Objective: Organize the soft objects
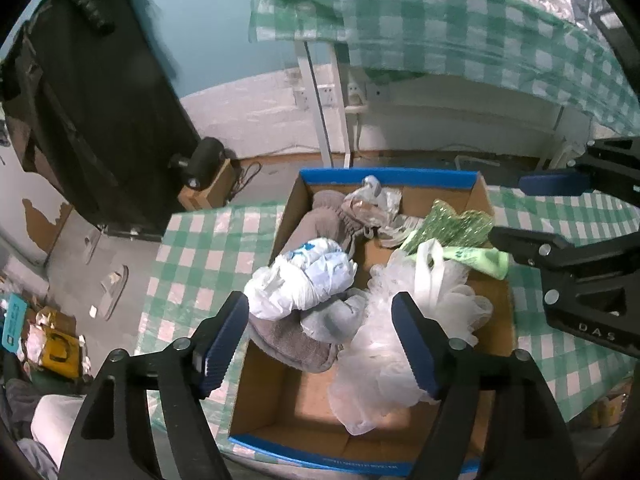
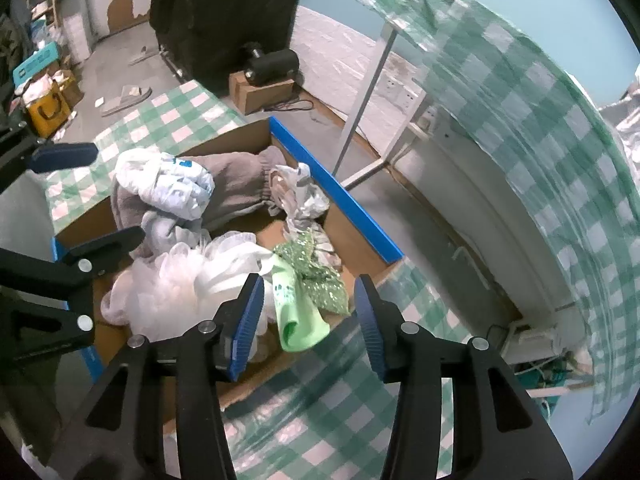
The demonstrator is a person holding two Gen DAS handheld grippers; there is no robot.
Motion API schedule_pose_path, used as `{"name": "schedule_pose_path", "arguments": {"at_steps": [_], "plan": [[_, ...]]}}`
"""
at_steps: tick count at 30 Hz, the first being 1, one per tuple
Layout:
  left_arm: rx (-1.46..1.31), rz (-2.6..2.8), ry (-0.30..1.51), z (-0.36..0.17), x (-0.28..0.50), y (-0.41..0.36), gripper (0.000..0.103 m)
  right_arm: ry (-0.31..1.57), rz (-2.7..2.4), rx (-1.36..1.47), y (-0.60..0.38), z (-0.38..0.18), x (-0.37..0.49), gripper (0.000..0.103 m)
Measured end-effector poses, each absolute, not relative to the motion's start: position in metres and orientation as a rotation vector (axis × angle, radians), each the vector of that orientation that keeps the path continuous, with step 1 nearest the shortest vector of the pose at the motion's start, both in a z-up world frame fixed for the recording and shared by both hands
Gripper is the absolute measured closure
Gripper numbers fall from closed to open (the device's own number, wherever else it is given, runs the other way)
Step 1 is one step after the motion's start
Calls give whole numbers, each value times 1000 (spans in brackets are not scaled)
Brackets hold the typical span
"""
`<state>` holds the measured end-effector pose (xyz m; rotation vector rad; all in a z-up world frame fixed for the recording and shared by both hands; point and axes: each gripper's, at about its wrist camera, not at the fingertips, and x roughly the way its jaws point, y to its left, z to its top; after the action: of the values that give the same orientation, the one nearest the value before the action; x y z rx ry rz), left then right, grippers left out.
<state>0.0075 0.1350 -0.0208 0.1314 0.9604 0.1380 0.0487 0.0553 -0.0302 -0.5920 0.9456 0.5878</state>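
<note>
A cardboard box with blue rims (image 1: 384, 178) (image 2: 332, 192) stands on a green-checked table and holds soft things: a grey garment (image 1: 320, 220) (image 2: 236, 184), a white and blue plastic bag (image 1: 308, 276) (image 2: 176, 184), a white mesh puff (image 1: 380, 344) (image 2: 180, 280), a green glittery piece (image 1: 452, 224) (image 2: 320, 276), a light green cloth (image 1: 484, 260) (image 2: 296, 312) and crumpled wrappers (image 1: 372, 200) (image 2: 300, 192). My left gripper (image 1: 320, 340) is open and empty above the box's near end. My right gripper (image 2: 308, 320) is open and empty over the light green cloth.
A second checked table (image 1: 440, 28) (image 2: 520, 100) stands behind the box on white legs. A black cabinet (image 1: 92, 112) stands at the left. On the floor are a black device on a small carton (image 2: 268, 76), slippers (image 1: 112, 288) and clutter (image 1: 52, 344).
</note>
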Motion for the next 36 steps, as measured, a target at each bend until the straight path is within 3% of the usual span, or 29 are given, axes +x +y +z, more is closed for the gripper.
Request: {"name": "schedule_pose_path", "arguments": {"at_steps": [20,25,36], "plan": [[173,107,850,26,-23,100,14,875,535,-454,-6,25,10,40],[198,126,842,31,-28,92,2,849,531,-432,-17,35,2,35],[223,105,868,30,-30,71,1,847,490,-384,-47,37,1,33]]}}
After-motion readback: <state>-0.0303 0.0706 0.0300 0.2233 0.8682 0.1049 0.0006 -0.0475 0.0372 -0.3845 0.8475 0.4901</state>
